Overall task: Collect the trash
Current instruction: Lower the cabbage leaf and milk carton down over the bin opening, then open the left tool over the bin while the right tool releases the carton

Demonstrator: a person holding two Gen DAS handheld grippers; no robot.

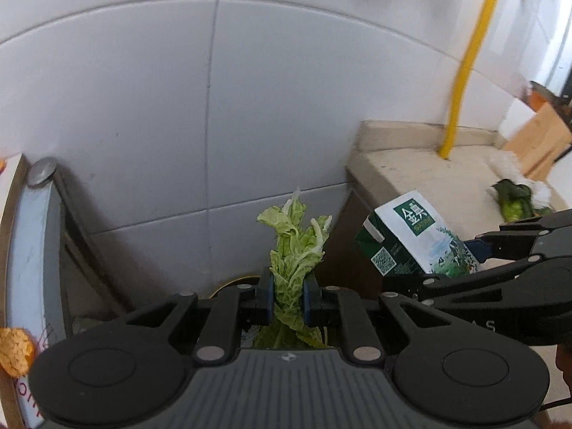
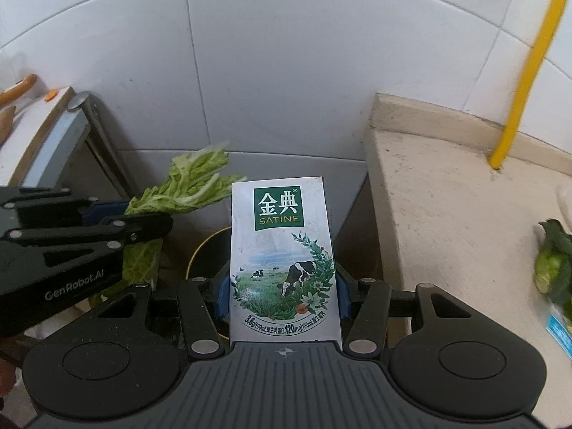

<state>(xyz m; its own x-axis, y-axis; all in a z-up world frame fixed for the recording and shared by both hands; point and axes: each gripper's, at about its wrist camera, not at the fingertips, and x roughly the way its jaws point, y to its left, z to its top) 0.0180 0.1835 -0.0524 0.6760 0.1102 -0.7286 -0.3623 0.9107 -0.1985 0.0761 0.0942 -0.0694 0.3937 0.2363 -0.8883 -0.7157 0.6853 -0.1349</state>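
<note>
We note the cabbage leaf [image 1: 295, 250] pinched between the blue pads of the left hand-held gripper [image 1: 289, 298], tip up. The Satine milk carton [image 2: 282, 261] stands clamped in the right hand-held gripper [image 2: 282, 295], just beside the leaf. Both hang tilted downward over a gold-rimmed bin [image 2: 200, 250] between a steel stand [image 2: 85, 136] and the beige surface [image 2: 447, 214]. Only the right view shows the bin's mouth clearly; only the left shows cardboard [image 1: 540, 139] past the yellow pipe [image 1: 464, 71].

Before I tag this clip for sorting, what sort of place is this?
Probably a home kitchen: white tiled wall, beige stone counter holding greens, and a yellow pipe that looks like a gas line.
</note>
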